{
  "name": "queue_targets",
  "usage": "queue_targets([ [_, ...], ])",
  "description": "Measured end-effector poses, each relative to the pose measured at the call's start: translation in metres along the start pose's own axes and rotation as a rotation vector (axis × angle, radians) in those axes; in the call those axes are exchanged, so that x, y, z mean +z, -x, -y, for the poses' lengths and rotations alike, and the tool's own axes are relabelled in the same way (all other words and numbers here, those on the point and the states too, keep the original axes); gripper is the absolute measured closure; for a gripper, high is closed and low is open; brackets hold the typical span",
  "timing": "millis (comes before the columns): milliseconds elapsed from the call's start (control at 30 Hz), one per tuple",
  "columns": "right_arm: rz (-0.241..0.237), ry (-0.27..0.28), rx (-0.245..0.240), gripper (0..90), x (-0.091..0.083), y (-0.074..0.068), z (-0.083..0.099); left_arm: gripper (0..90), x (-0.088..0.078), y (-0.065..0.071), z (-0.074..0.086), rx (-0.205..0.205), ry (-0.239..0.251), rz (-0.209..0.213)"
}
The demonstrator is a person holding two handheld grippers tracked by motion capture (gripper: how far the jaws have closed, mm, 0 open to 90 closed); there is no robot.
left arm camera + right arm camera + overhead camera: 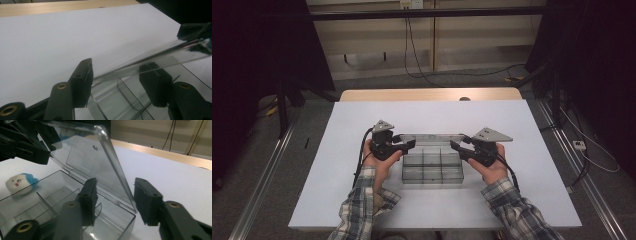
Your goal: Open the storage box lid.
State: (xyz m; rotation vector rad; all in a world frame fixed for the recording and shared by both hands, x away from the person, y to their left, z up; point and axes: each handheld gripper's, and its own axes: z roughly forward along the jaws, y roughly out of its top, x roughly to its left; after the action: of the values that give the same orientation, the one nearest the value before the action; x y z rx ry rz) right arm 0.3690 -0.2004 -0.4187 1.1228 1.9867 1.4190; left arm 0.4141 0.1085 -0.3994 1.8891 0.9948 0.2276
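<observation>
A clear plastic compartment box [432, 170] sits mid-table with its hinged lid [432, 137] raised. My left gripper [411, 143] is at the lid's left end and my right gripper [455, 145] at its right end. In the left gripper view the lid's edge [150, 56] runs between the jaws of the left gripper [120, 72]; the left pad [83, 80] is at its end, and the gap stays wide. In the right gripper view the lid's side edge [117, 170] stands between the spread jaws of the right gripper [115, 185], with air on both sides.
A small white doll head with blue hair [20, 183] lies on the table beside the box. The white board [362, 200] covers a wooden table [427, 94]. Black frames and cables [412, 55] stand beyond the far edge.
</observation>
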Motion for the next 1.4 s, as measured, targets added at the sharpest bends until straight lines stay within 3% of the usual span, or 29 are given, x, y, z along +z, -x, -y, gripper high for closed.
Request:
queue_targets([
  [500,0.000,0.013,0.019,62.5,0.008,0.009,-0.001,50.9,0.008,-0.002,-0.005,0.015,0.000,-0.013],
  [1400,0.034,0.002,0.041,61.9,0.023,0.014,-0.009,55.6,0.018,-0.010,-0.013,0.003,0.004,-0.020],
])
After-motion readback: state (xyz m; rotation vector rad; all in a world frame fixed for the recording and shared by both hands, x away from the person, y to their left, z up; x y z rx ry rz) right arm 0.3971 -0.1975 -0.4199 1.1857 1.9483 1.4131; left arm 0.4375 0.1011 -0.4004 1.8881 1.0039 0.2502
